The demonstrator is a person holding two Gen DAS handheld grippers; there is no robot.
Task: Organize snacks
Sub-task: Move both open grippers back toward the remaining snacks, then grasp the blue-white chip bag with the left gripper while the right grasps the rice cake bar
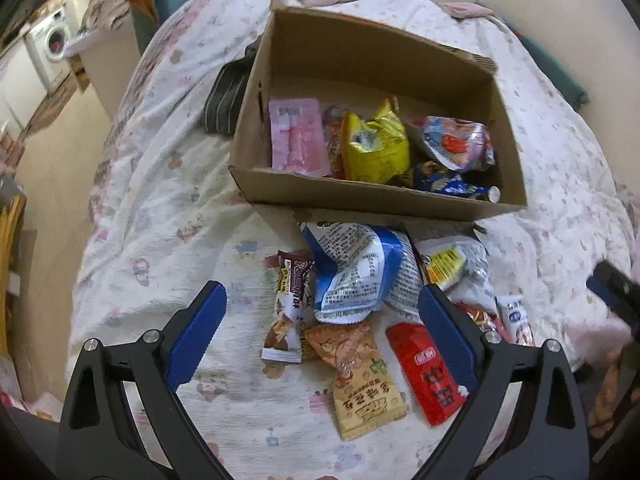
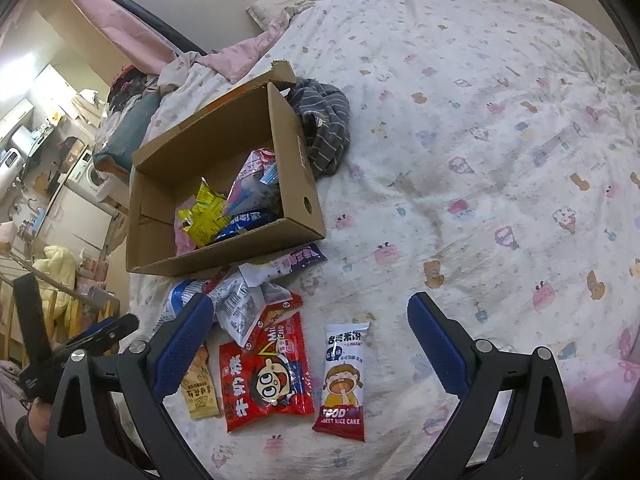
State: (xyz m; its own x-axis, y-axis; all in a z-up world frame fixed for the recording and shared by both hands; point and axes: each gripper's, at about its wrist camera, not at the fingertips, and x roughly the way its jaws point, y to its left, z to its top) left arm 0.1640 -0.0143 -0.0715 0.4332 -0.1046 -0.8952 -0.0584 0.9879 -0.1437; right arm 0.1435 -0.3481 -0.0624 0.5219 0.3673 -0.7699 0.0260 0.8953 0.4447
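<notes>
Both tools hang over the bed with their blue-padded jaws spread wide and nothing between them. Left gripper (image 1: pixel 322 332) points down at the loose pile of snacks in front of the open brown cardboard box (image 1: pixel 372 196); within its spread lie a brown-and-white wrapped bar (image 1: pixel 289 308), a crumpled blue-and-white bag (image 1: pixel 352 268), a tan printed packet (image 1: pixel 360 376) and a red flat packet (image 1: pixel 428 372). Right gripper (image 2: pixel 310 336) hovers over the same heap from the other side, with a large red cartoon-face bag (image 2: pixel 266 376) and a white-and-red rice cake bar (image 2: pixel 344 376) lying flat between its fingers.

Inside the box sit a pink packet (image 1: pixel 298 136), a yellow pouch (image 1: pixel 376 148) and several shiny bags. Everything rests on a white quilt with small cartoon prints (image 2: pixel 480 160). A grey striped cloth (image 2: pixel 326 128) lies bunched against the box's far side. Off the bed's left edge, a white washing machine (image 1: pixel 52 44) stands in a cluttered room.
</notes>
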